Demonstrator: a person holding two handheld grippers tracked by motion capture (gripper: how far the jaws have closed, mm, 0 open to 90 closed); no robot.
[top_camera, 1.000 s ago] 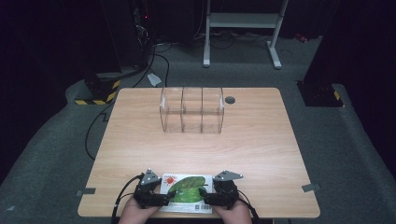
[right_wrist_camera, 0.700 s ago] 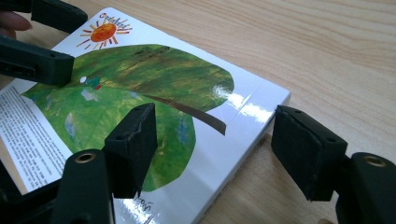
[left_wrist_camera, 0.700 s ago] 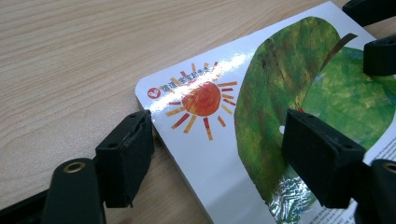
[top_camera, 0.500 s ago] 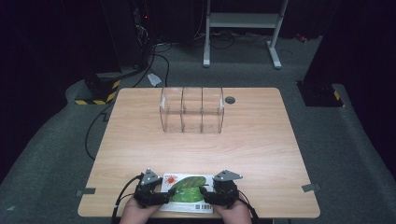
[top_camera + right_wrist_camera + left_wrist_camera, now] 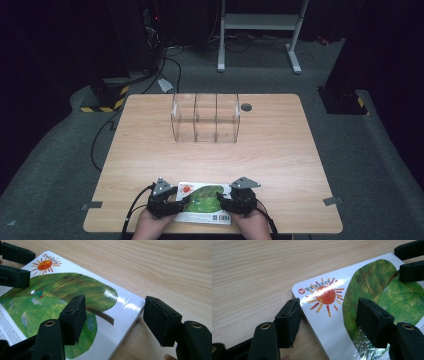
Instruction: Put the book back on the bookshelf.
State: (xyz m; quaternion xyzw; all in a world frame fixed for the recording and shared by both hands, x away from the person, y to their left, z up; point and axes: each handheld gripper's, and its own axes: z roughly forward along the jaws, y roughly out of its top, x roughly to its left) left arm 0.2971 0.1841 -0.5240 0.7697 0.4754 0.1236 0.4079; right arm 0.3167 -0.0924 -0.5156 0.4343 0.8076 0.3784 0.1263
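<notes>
A glossy picture book (image 5: 204, 202) with a green leaf and an orange sun on its cover lies flat near the table's front edge. My left gripper (image 5: 179, 202) is at the book's left end, open. In the left gripper view its gap (image 5: 329, 317) straddles the book's (image 5: 332, 322) corner, one jaw over the bare wood and the other over the cover. My right gripper (image 5: 224, 202) is open at the book's right end. Its gap (image 5: 116, 315) spans the book's (image 5: 75, 297) right edge in the same way. Neither gripper holds anything.
A clear plastic organizer (image 5: 205, 118) with three compartments stands upright at the middle back of the wooden table (image 5: 280, 155). A round cable hole (image 5: 246, 107) lies just right of it. Beyond the table are a dark floor, cables and a metal stand.
</notes>
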